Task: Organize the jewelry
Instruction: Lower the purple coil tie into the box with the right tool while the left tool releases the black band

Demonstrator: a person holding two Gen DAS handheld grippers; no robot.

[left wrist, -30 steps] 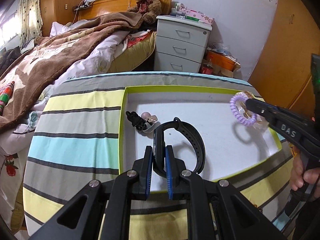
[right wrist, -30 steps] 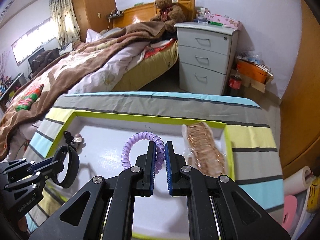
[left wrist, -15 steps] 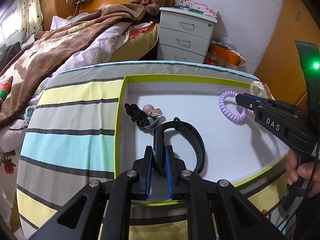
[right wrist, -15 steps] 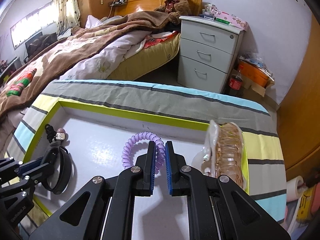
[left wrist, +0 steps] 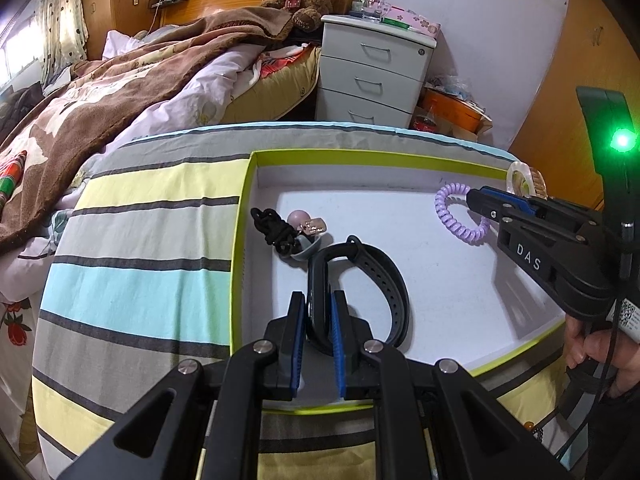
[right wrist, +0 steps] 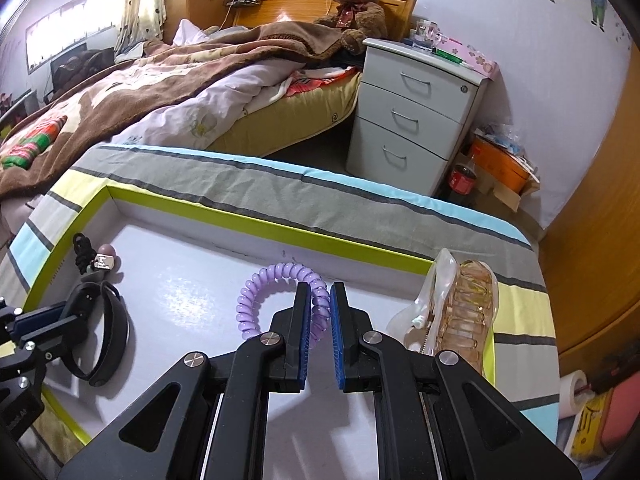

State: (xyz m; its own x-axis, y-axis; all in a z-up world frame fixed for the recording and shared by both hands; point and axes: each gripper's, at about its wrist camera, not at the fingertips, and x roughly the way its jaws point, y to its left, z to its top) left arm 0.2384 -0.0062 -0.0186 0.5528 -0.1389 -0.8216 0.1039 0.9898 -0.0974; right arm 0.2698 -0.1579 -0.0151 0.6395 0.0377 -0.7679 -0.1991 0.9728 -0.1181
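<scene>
While the left gripper (left wrist: 318, 312) pinches the black wristband (left wrist: 360, 284) standing on edge at the tray's (left wrist: 360, 156) near-left side, the right gripper (right wrist: 320, 304) clamps the purple coil bracelet (right wrist: 276, 292) over the far-right floor, loop lying leftward of its tips.

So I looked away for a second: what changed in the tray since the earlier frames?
The right gripper carried the purple coil bracelet down from above the tray to just over its floor, still clamped. The left gripper keeps its hold on the black watch band. The charm pile stayed put.
</scene>
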